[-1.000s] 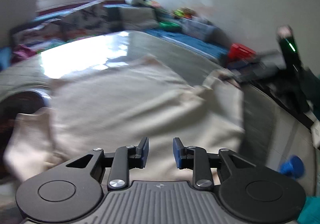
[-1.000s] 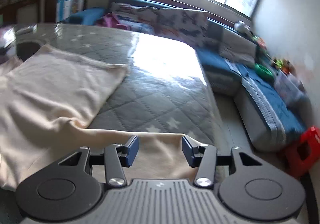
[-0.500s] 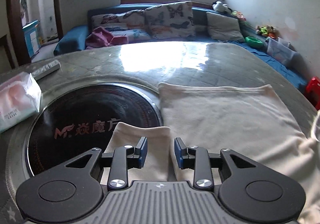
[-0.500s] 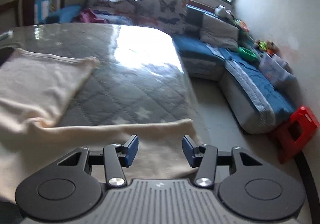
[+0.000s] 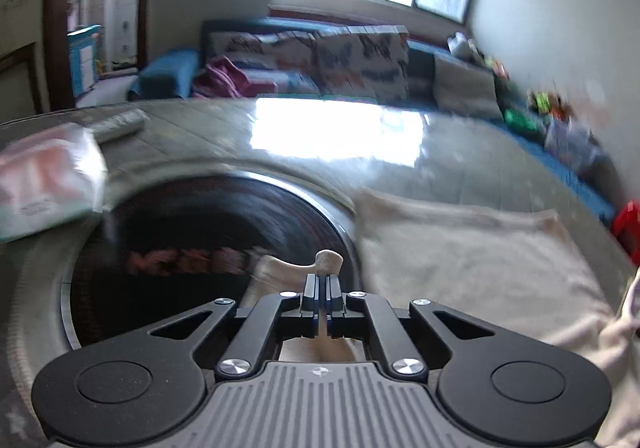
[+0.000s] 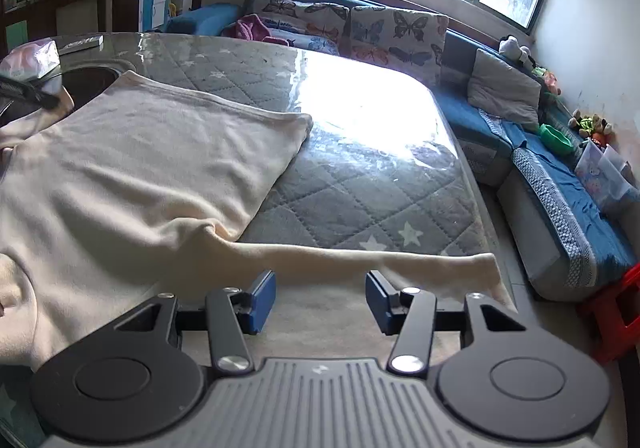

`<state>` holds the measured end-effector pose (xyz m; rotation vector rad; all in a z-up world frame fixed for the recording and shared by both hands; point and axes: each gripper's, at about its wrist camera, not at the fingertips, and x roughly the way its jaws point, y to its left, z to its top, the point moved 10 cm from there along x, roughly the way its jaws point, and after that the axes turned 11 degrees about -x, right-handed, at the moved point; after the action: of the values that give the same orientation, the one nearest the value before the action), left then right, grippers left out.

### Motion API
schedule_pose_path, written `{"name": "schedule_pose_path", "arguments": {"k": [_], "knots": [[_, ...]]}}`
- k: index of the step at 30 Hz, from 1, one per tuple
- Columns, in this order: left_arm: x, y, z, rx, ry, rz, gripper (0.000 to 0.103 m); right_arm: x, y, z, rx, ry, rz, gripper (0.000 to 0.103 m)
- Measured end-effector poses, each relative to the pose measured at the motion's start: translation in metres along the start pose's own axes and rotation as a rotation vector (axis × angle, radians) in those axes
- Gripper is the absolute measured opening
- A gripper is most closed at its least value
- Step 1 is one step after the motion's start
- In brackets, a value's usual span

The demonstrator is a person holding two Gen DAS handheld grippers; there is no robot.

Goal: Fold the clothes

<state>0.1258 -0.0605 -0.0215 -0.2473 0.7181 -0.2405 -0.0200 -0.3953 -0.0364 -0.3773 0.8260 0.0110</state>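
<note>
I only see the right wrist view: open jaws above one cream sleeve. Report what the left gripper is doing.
Observer: The left gripper is shut on the other cream knit sleeve cuff; a nub of fabric pokes out past its fingertips.
Operator: Say what lies under that cuff.
Observer: The black round glass turntable disc, which has blurred red lettering. The cuff is held over the disc's right part, beside the cream garment body.
</note>
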Motion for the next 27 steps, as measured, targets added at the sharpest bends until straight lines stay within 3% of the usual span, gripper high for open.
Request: {"name": "schedule_pose_path", "arguments": {"k": [5,7,9,15,20,23,27], "knots": [[-0.053,0.045,0.021,-0.088,-0.099,0.014,0.003,0.006,0.000,-0.003,0.004,0.007,-0.001,0.051],[-0.071,0.065,0.022,-0.119,-0.115,0.029,0.003,0.009,-0.002,-0.006,0.009,0.013,-0.005,0.057],[-0.089,0.089,0.018,-0.153,-0.121,0.035,0.003,0.010,-0.003,-0.007,0.016,0.014,-0.007,0.057],[-0.108,0.142,-0.014,-0.125,-0.065,0.161,0.003,0.010,-0.004,-0.008,0.018,0.015,-0.009,0.057],[-0.105,0.161,-0.036,-0.085,-0.017,0.264,0.004,0.010,-0.004,-0.007,0.013,0.017,-0.010,0.057],[-0.106,0.161,-0.037,-0.094,-0.023,0.305,0.011,0.010,-0.004,-0.007,0.013,0.018,-0.012,0.058],[-0.109,0.137,-0.030,-0.074,-0.055,0.264,0.010,0.010,-0.006,-0.008,0.015,0.021,-0.014,0.061]]}}
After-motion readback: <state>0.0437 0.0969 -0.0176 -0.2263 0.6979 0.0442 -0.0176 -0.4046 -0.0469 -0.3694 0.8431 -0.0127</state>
